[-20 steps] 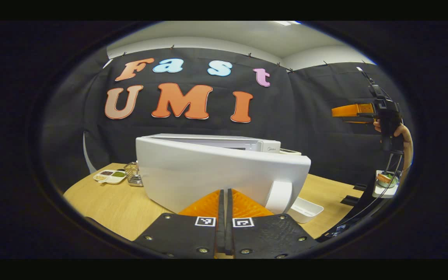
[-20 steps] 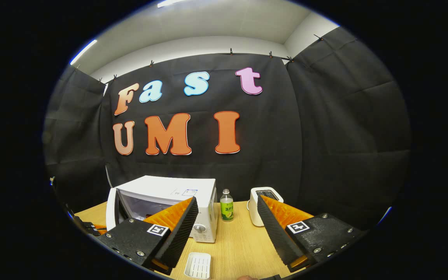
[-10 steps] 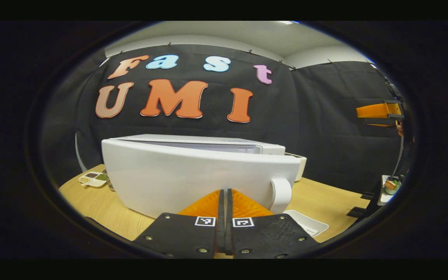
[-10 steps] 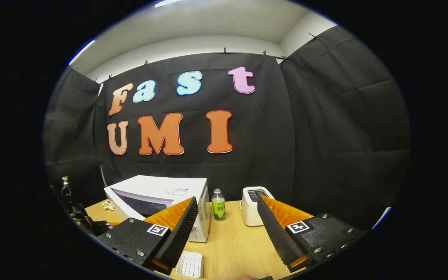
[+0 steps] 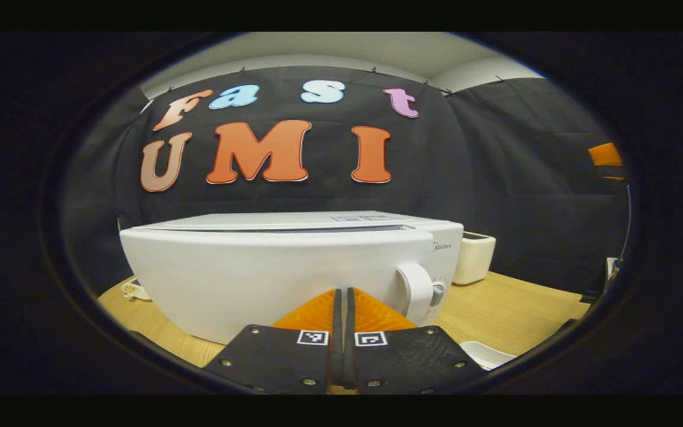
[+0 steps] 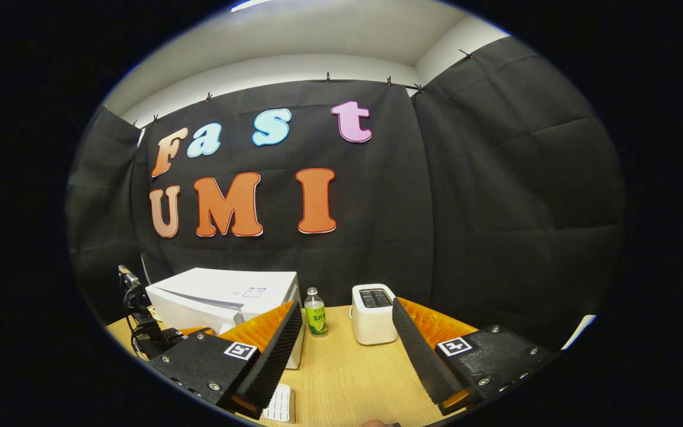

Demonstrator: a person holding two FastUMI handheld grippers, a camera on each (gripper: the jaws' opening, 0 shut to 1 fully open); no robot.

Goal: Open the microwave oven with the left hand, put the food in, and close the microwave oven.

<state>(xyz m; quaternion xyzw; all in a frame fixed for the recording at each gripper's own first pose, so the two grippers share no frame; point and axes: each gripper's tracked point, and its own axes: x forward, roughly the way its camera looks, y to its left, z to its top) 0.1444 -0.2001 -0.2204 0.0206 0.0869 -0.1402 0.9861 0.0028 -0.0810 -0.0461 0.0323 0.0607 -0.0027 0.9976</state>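
Microwave oven (image 5: 270, 273) sits on the wooden worktop (image 5: 507, 308) straight ahead of our left claw (image 5: 341, 296), whose fingers are pressed together with nothing between them, right up against the white door near its handle (image 5: 415, 290). In the right gripper view our right claw (image 6: 347, 350) is spread wide and empty above the worktop, with a green bottle (image 6: 316, 320) and a white toaster (image 6: 373, 314) standing beyond it beside the oven.

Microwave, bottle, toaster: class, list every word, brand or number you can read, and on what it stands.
Microwave: brand mark on the front, too small to read.
Sticker on the microwave's top: blurred.
Bottle: label print too small to read.
Toaster: no text visible.
So nothing can be quoted.
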